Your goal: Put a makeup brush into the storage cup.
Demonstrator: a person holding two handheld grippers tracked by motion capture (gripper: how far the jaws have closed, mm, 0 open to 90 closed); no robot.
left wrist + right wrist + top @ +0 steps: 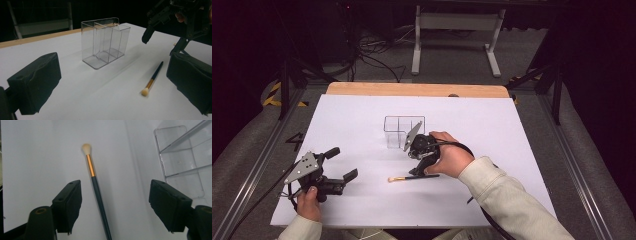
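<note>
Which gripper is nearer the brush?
Right. The right gripper hangs open just above the brush, jaws either side of its handle; the left gripper sits open, well off to its left.

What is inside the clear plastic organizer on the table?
The clear organizer holds nothing: its compartments, split by clear dividers, show bare floors through the walls. The brush lies outside it on the white table. Nothing in it is covered.

A clear divided organizer point(105, 42) is seen mid-table, a brush point(153, 78) lying toward the right edge beneath the right gripper point(162, 37).
</note>
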